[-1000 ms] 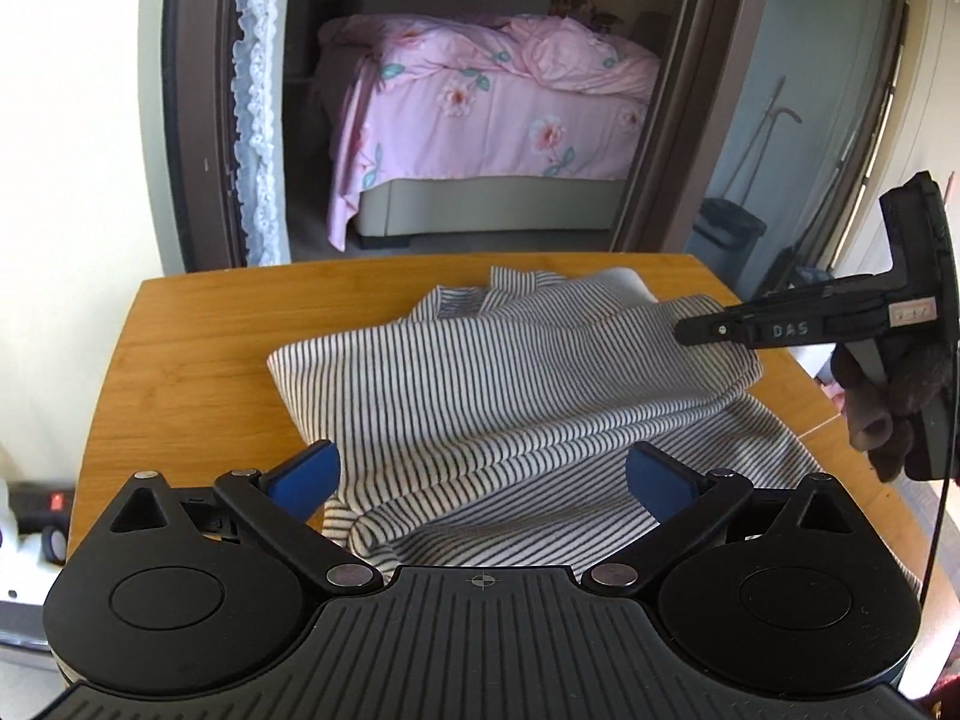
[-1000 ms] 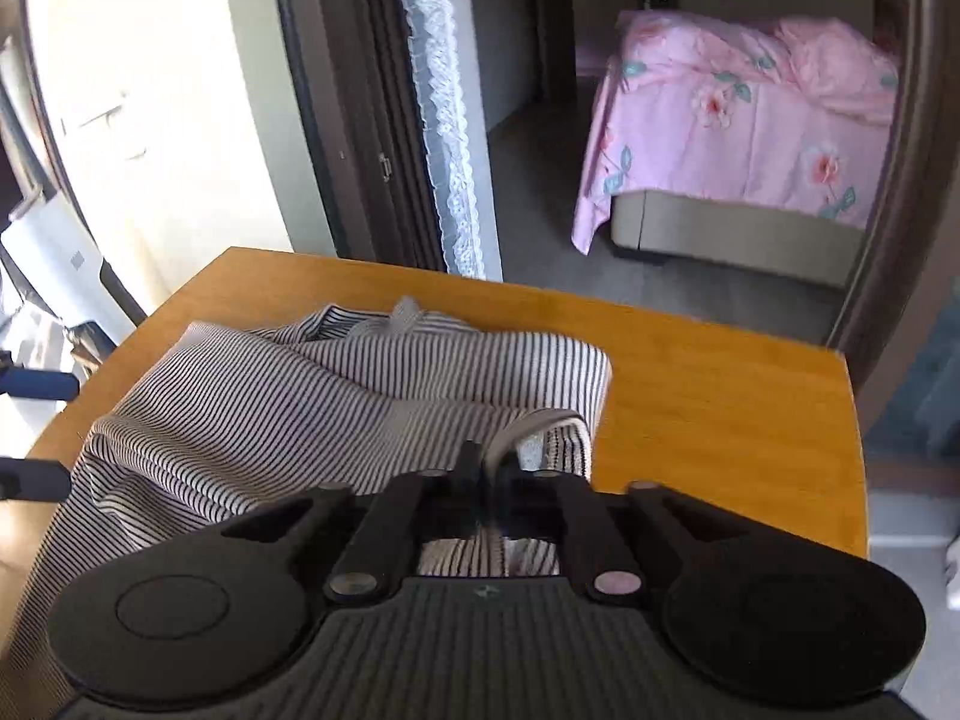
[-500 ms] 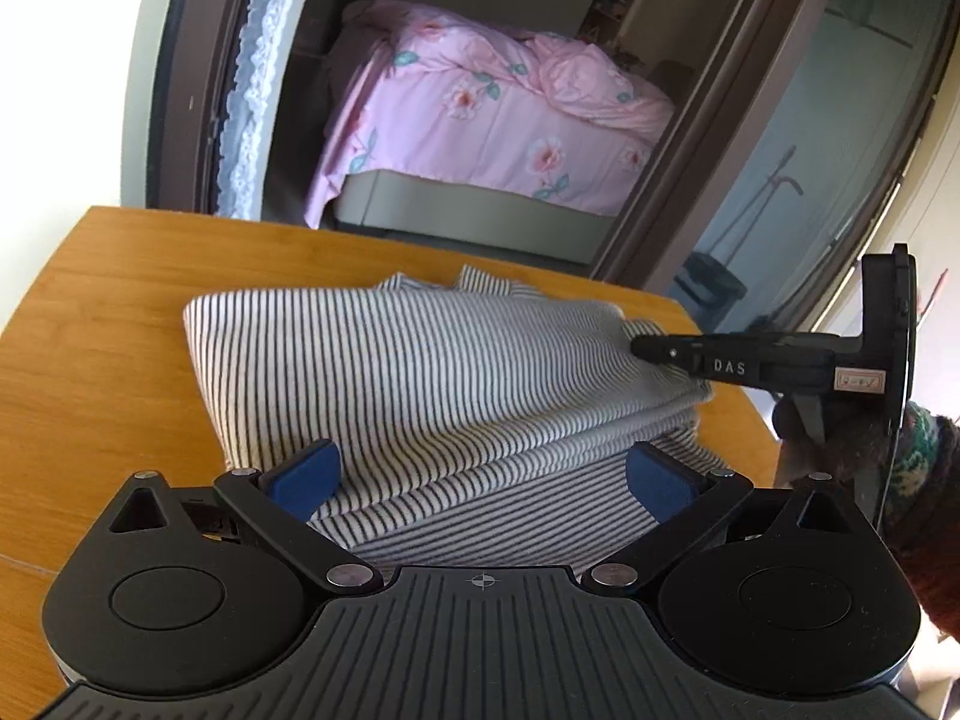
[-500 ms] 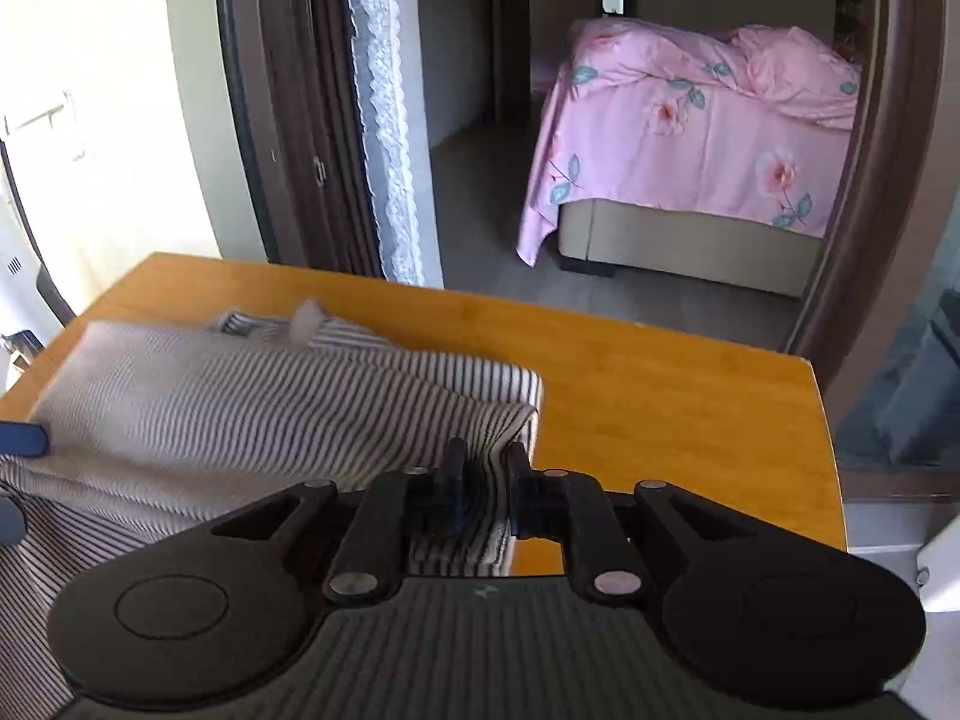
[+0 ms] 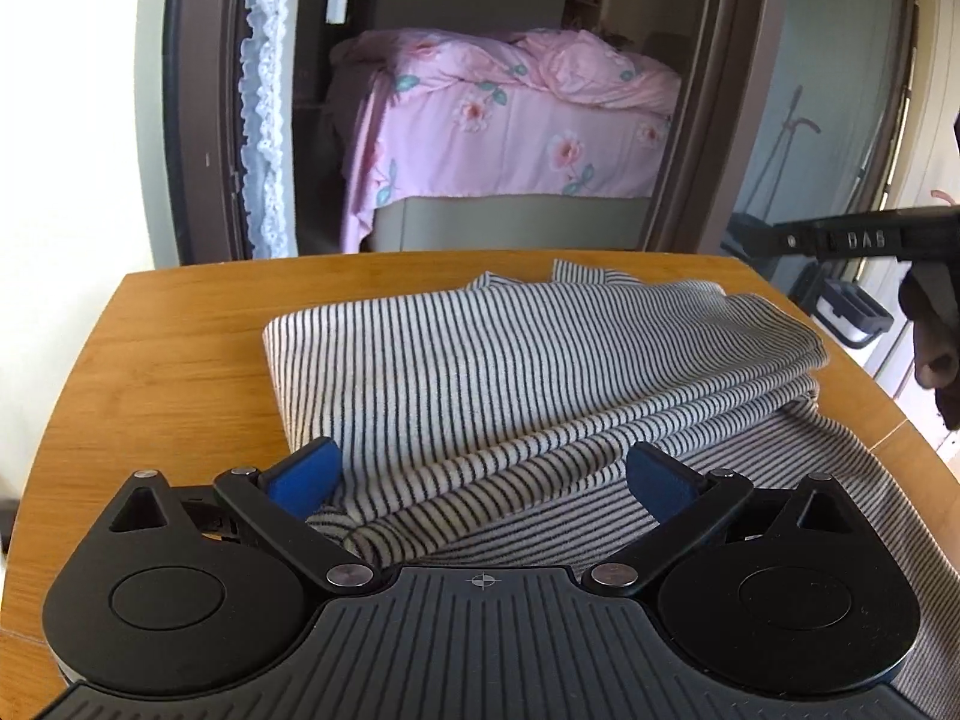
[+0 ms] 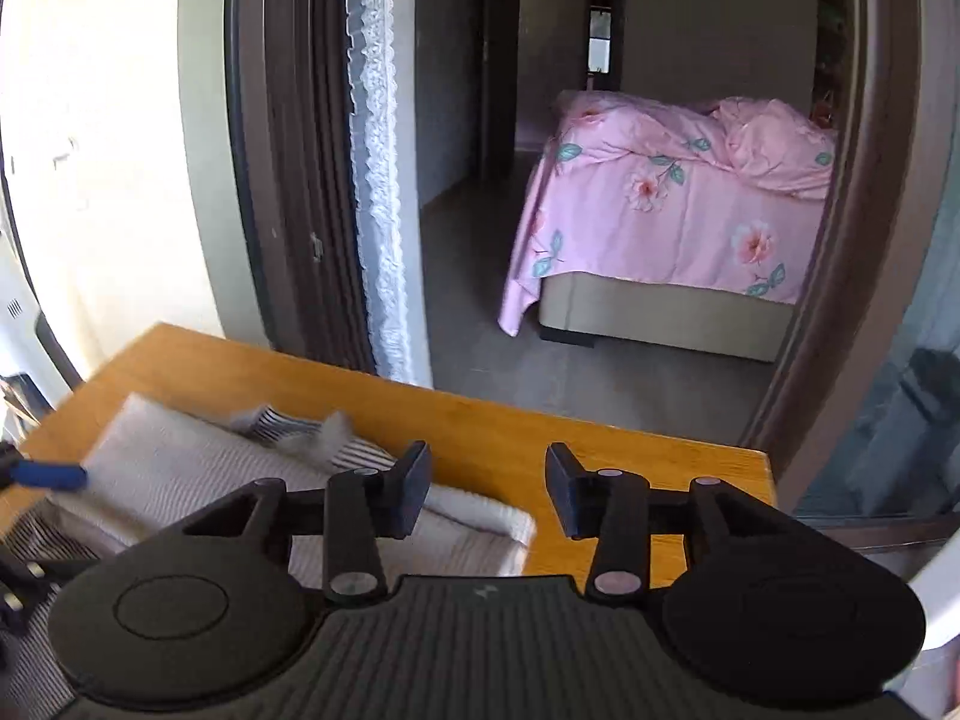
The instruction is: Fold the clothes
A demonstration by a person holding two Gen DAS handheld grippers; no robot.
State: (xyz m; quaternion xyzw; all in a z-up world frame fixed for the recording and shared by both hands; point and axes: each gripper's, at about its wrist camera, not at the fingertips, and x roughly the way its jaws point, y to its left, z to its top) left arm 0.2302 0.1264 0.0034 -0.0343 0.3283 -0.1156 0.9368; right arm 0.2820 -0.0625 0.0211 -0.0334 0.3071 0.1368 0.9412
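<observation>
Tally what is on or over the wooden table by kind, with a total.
Striped garment: 1
Handheld tools: 2, the left tool and the right tool
Total: 3, all at the wooden table

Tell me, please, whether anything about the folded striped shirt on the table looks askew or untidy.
Yes. The striped shirt is folded unevenly: its layers fan out at the right edge, a collar piece pokes out behind, and loose fabric trails off the wooden table at the near right.

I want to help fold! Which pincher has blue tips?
The left gripper: its fingertips carry blue pads, over the striped shirt. The right gripper has dark fingertips.
</observation>
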